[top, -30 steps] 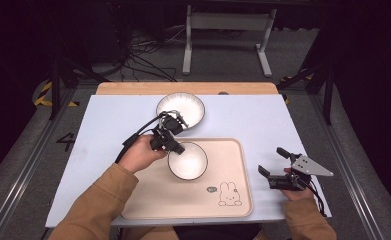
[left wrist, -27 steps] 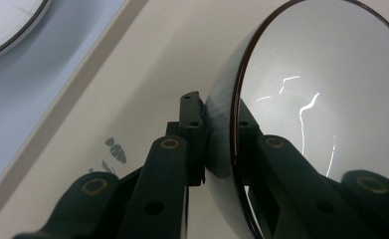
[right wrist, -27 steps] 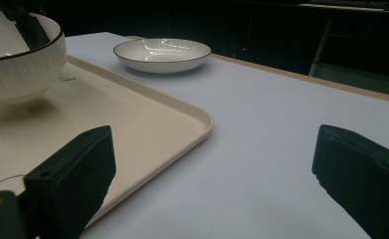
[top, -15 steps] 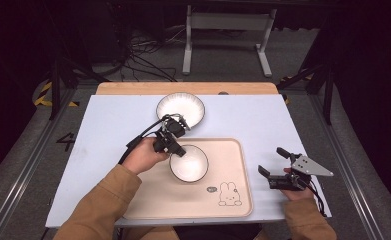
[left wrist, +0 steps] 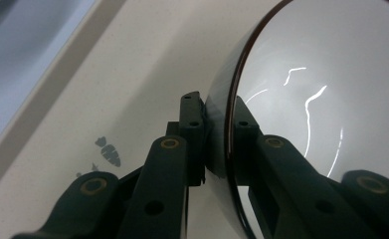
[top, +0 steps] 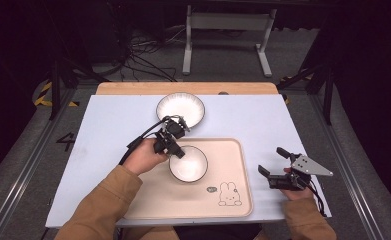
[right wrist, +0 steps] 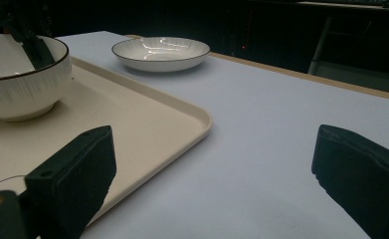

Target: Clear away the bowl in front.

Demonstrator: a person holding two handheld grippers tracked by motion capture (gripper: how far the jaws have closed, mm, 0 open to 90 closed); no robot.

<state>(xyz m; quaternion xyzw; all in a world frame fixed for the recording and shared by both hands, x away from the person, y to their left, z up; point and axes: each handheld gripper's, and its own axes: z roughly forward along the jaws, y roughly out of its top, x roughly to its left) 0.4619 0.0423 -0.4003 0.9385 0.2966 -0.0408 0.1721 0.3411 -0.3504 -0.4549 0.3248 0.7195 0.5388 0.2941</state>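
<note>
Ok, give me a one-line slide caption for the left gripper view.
Left gripper clamps the white bowl's rim over the beige tray.

Only one readable mark here

A dark number "4" sits on the grey floor [top: 65, 141], just left of the table; nothing else legible.
</note>
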